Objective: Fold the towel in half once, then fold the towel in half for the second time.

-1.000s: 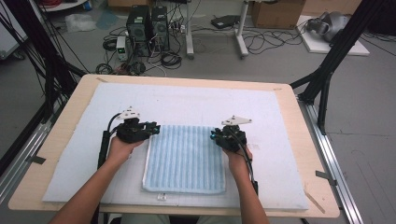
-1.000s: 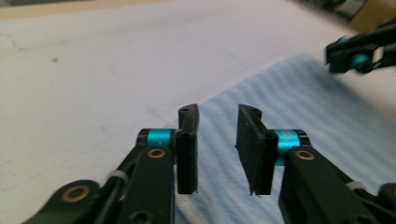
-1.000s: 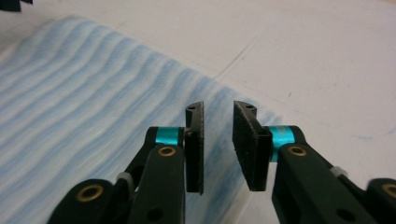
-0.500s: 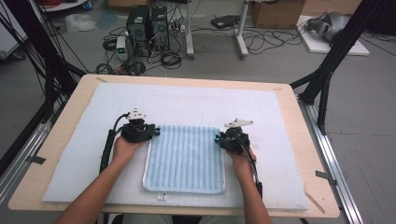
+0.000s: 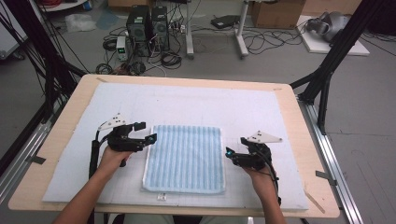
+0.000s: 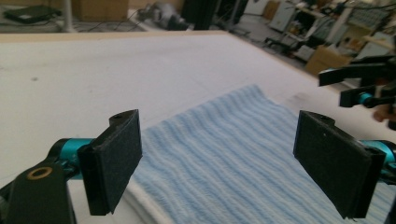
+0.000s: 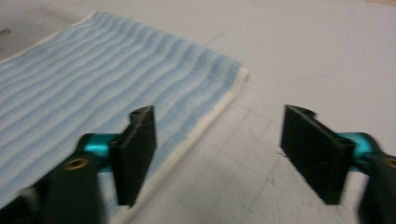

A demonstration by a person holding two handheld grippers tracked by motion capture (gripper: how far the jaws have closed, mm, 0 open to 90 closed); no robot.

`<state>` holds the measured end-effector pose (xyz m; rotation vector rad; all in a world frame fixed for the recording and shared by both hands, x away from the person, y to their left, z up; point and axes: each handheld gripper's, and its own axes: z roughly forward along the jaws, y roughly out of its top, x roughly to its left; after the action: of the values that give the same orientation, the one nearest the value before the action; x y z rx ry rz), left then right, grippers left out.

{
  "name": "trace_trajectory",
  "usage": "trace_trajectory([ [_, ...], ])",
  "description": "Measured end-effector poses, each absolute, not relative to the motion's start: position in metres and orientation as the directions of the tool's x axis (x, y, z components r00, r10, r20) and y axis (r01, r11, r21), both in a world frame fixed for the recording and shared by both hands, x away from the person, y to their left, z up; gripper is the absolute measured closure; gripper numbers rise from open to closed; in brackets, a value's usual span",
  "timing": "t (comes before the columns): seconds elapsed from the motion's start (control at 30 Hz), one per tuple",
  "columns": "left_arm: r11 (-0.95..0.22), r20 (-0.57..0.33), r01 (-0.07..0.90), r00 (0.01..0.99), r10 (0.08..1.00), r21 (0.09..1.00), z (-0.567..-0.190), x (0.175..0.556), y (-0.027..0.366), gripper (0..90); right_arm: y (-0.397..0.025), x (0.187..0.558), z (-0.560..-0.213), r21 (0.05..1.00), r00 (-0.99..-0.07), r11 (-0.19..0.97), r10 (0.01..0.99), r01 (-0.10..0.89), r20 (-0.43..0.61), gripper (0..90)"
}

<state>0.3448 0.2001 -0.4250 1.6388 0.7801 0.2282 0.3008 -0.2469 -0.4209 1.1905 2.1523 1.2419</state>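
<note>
Both grippers, left gripper point(image 5: 150, 138) and right gripper point(image 5: 229, 153), jaws wide apart and empty, flanking the striped blue towel point(image 5: 185, 157).

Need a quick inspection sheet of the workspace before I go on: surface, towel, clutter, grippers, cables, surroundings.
Surface: white mat on a wooden table.
Job's things: blue striped towel lying flat, a small tag at its near edge.
Clutter: nothing seen on the mat.
Grippers: left gripper open at the towel's left edge; right gripper open over its right edge; neither grips it.
Cables: one trailing from each gripper along the forearm.
Surroundings: computer towers, loose floor cables, cardboard boxes, black frame legs.
</note>
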Motion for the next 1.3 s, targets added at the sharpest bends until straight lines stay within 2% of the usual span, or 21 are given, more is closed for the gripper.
trace_trajectory([
  [0.1, -0.032, -0.260, 0.355, 0.741, 0.619, 0.934, -0.426, 0.342, 0.203, 16.0, -0.253, 0.297, -0.421, 0.843, -0.559, 0.242, 0.826, 0.480, 0.081, 11.7],
  [0.4, -0.021, -0.253, 0.348, 0.720, 0.646, 0.937, -0.431, 0.334, 0.211, 16.4, -0.265, 0.290, -0.418, 0.882, -0.559, 0.207, 0.826, 0.423, 0.074, 11.4],
  [0.6, -0.046, -0.231, 0.340, 0.725, 0.649, 0.939, -0.429, 0.333, 0.208, 17.4, -0.259, 0.289, -0.418, 0.889, -0.569, 0.234, 0.822, 0.394, 0.036, 11.4],
  [1.3, -0.033, -0.249, 0.365, 0.694, 0.675, 0.930, -0.432, 0.340, 0.207, 19.6, -0.262, 0.289, -0.428, 0.868, -0.561, 0.233, 0.826, 0.439, 0.062, 11.4],
])
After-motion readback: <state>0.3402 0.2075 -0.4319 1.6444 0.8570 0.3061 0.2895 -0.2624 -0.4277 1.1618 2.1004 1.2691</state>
